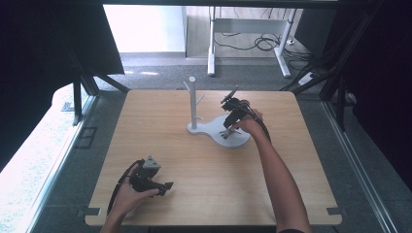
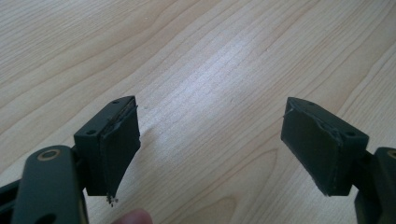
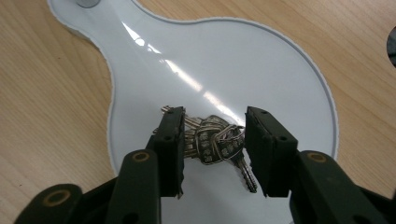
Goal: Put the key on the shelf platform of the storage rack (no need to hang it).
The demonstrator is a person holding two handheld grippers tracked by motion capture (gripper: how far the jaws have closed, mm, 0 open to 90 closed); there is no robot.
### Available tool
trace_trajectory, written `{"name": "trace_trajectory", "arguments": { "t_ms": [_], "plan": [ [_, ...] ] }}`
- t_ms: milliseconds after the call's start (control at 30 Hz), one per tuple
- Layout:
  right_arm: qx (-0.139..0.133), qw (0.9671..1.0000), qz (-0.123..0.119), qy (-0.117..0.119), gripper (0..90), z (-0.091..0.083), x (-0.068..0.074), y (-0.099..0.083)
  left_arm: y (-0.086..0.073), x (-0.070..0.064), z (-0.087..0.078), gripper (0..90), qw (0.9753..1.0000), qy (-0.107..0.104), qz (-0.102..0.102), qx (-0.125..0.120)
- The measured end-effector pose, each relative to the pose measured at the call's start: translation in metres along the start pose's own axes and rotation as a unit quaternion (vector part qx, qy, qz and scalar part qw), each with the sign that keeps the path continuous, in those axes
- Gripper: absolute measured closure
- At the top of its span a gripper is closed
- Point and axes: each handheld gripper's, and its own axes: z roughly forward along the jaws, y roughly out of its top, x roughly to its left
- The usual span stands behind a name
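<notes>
Metal keys [image 3: 217, 142]; glossy white base [image 3: 261, 70].

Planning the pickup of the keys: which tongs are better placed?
Right. The right tongs already straddle the keys on the white stand base, jaws apart. The left tongs sit open over bare table, far away.

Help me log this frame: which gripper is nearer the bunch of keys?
Right. The right gripper has its open jaws on either side of the keys on the white stand base. The left gripper rests open at the table's near-left, far away.
</notes>
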Motion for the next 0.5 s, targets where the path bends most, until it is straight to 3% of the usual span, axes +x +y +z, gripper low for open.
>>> {"name": "trace_trajectory", "arguments": {
  "t_ms": [200,300,500],
  "plan": [
    [-0.022,0.9997,-0.004,0.006,52.5,-0.013,0.005,-0.007,0.0,-0.001,0.001,19.9,1.0,0.0,-0.004,0.002],
    [-0.033,0.9994,-0.011,-0.003,52.0,-0.02,0.006,-0.014,0.0,-0.001,0.001,19.9,1.0,-0.001,-0.004,0.001],
    [-0.052,0.9985,-0.017,0.007,50.4,-0.034,0.008,-0.035,0.0,0.0,0.0,19.9,1.0,0.002,-0.006,0.0]
  ]
}}
